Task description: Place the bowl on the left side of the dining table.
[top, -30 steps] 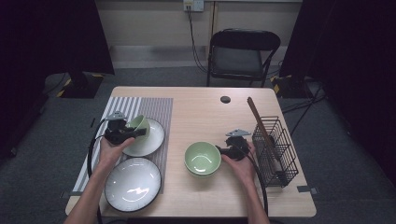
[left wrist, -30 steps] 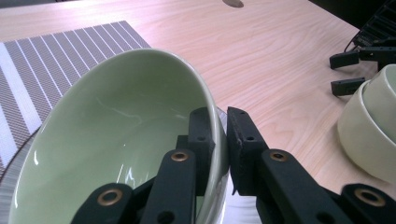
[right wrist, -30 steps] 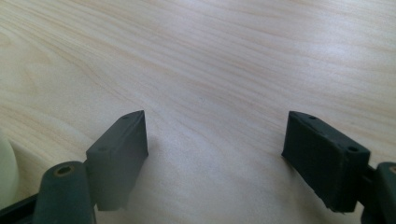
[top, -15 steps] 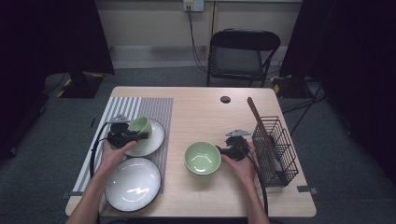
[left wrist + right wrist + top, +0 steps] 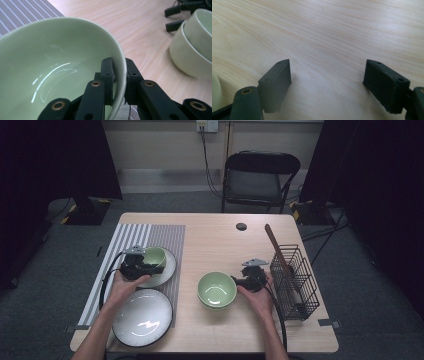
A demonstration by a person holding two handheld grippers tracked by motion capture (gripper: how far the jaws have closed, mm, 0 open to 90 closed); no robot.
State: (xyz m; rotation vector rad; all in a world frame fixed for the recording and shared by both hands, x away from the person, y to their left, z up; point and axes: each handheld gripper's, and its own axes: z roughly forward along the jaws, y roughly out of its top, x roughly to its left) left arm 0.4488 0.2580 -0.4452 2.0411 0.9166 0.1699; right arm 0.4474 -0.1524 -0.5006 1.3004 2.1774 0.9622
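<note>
In the high view the left gripper (image 5: 142,266) has its jaws pinched on the near rim of a small green bowl (image 5: 154,255), which sits on or just over a white plate (image 5: 165,270) on the striped mat (image 5: 150,236), and I cannot tell whether it touches the plate; a larger dark-rimmed plate (image 5: 142,317) lies behind the jaws toward the person; the right gripper (image 5: 249,280) rests on the bench (image 5: 220,240) with its jaws just beside the stacked green bowls (image 5: 217,290), and a wire basket (image 5: 295,280) holding a wooden-handled tool stands behind it; in the left gripper view the jaws are narrow and clamped on the bowl's wall, one jaw inside and one outside the rim (image 5: 122,72), with the bowl's hollow opening up and to the left of the jaws, and the pale stack (image 5: 192,47) ahead and to the right; the bowl is round, so it has no true long axis, and its mouth faces upward, tipped slightly; in the right gripper view the jaws stand wide with nothing between them, bare wood ahead and a sliver of bowl at the left edge; I judge the main risk is the glazed rim slipping or pivoting in so thin a pinch, so the bowl tilts and knocks the plate; a fast swing toward the stack could also clip it.
</note>
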